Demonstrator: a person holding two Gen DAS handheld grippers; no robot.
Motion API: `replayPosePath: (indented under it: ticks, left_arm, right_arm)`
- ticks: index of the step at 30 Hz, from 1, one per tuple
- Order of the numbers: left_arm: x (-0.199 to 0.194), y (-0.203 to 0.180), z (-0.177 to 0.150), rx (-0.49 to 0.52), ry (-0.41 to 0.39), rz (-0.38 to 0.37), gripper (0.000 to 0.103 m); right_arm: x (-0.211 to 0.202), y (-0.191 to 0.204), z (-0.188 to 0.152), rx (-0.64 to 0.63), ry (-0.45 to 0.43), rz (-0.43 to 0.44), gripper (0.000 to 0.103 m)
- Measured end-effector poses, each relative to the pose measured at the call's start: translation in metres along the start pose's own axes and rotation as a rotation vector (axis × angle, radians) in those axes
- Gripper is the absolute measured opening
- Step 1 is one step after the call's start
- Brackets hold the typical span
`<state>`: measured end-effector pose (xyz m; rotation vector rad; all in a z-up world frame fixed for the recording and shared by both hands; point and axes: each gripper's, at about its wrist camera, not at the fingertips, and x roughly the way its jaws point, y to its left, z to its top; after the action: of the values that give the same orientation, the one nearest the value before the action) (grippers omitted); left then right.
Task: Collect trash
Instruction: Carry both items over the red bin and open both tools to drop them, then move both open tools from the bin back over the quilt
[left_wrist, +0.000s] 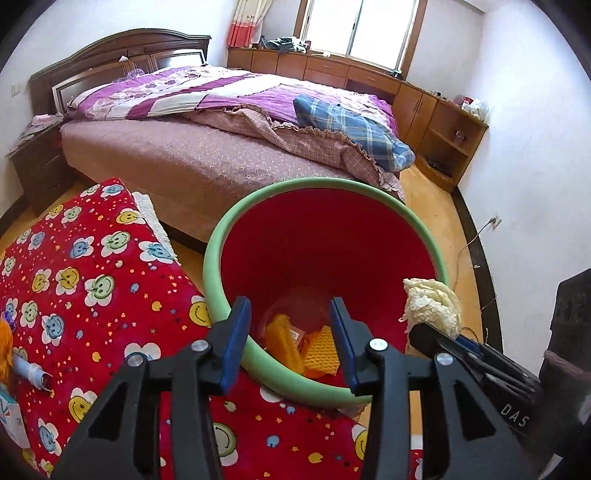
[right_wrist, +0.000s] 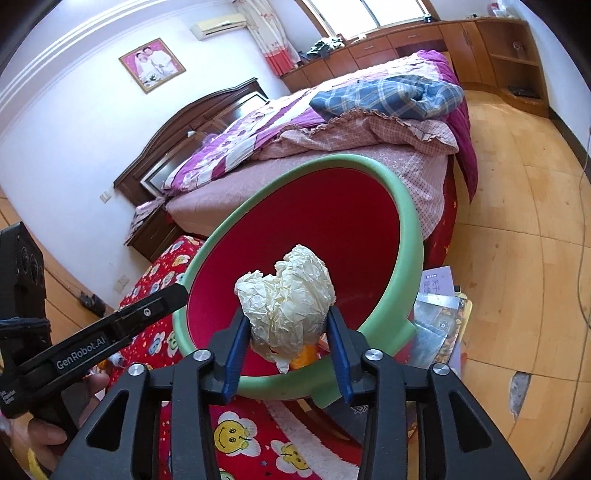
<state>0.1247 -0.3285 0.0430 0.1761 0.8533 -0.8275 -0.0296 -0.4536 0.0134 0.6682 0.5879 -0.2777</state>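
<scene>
A: What does the right tool (right_wrist: 286, 334) carry?
B: It pinches a crumpled cream paper wad (right_wrist: 286, 299), upright between its blue pads, over the bin's near rim.
A: And the left tool (left_wrist: 290, 341)?
B: Spread, straddling the green rim of the tilted red bin (left_wrist: 258, 369). Orange scraps (left_wrist: 295, 347) lie inside; the bed (left_wrist: 207, 162) lies beyond.

My left wrist camera looks down, close, into the bin (left_wrist: 328, 236), facing the bed (left_wrist: 207, 147) and window beyond. My right one views the same bin (right_wrist: 406, 236) from its other side, tilted; both share the bed (right_wrist: 332, 155).
</scene>
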Motion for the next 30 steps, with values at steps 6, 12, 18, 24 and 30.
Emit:
replayPosePath:
  ticks: [6,12,18,24,30]
  left_arm:
    - [-0.004,0.006,-0.004,-0.028,0.004,0.005,0.044]
    - [-0.015,0.015,-0.008,-0.059,-0.012,0.013,0.044]
    - [-0.03,0.027,-0.015,-0.101,-0.025,0.027,0.044]
    - [-0.051,0.042,-0.029,-0.13,-0.039,0.073,0.048]
    - [-0.072,0.064,-0.04,-0.164,-0.059,0.141,0.061]
  right_arm:
    - [-0.002,0.004,0.0,-0.015,-0.014,0.001,0.057]
    - [-0.005,0.008,-0.001,-0.018,-0.029,-0.01,0.065]
    - [-0.012,0.014,-0.003,-0.024,-0.038,-0.003,0.065]
    - [-0.018,0.022,-0.007,-0.032,-0.044,0.01,0.066]
    - [-0.019,0.034,-0.013,-0.04,-0.032,0.032,0.074]
